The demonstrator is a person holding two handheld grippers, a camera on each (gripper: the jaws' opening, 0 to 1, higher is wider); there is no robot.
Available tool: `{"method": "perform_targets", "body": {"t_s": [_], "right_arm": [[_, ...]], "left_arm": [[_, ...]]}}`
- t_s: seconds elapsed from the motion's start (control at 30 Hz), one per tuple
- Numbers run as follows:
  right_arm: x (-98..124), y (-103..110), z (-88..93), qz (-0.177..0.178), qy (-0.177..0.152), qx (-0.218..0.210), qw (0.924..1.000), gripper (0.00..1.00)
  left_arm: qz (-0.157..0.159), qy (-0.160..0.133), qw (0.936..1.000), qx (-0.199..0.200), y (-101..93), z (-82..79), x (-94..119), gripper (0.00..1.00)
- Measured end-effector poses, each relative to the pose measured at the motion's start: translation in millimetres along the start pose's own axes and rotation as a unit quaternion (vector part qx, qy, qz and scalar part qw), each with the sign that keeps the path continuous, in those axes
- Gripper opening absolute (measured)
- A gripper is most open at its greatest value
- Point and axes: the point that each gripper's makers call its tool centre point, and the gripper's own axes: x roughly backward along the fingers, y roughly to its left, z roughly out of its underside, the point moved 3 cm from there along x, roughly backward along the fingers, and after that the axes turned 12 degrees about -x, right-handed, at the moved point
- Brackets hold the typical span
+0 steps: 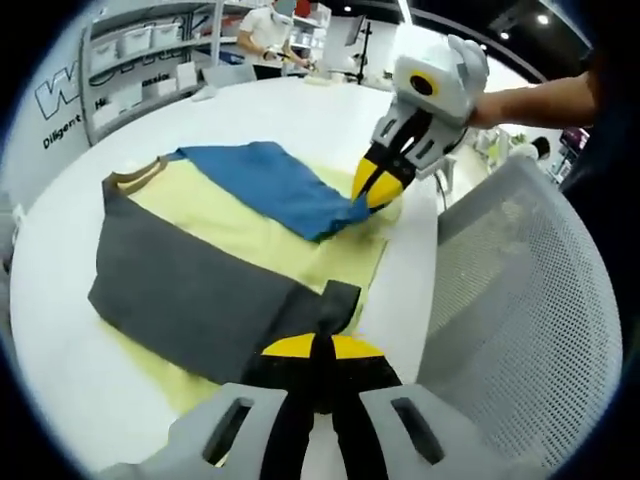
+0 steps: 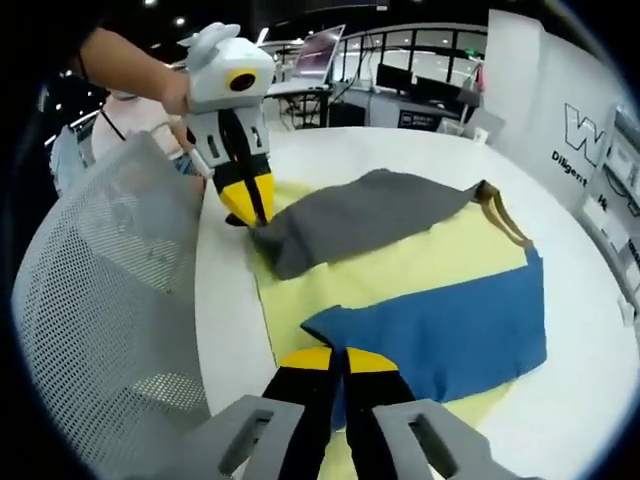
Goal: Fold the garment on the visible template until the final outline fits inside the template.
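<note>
**White table, one garment, two grippers clamped on its corners**

White and round-edged, the table (image 1: 300, 110) is the largest thing we see, with one grey mesh chair back (image 1: 520, 320) standing against its near edge. On it lies one pale yellow template (image 2: 420, 265), its long axis running from the chair side towards the far side of the table. One garment (image 1: 200, 270) lies on that template along the same axis: a grey part and a blue part (image 2: 450, 330) side by side, with yellow showing between them and the tan neckband (image 1: 135, 178) pointing away from the chair. We count two grippers. Our left gripper (image 1: 320, 350) has its jaws together on the grey part's near corner; our right gripper (image 2: 340, 362) has its jaws closed on the blue part's near corner.
</note>
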Motion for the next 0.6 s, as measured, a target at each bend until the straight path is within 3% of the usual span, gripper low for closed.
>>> {"method": "perform_targets", "body": {"t_s": [0.6], "right_arm": [[41.8, -47.6, -26.6, 0.064, -0.035, 0.008, 0.9973, 0.00]], "left_arm": [[-0.073, -0.022, 0.9969, 0.017, 55.0, -12.7, 38.8, 0.03]]}}
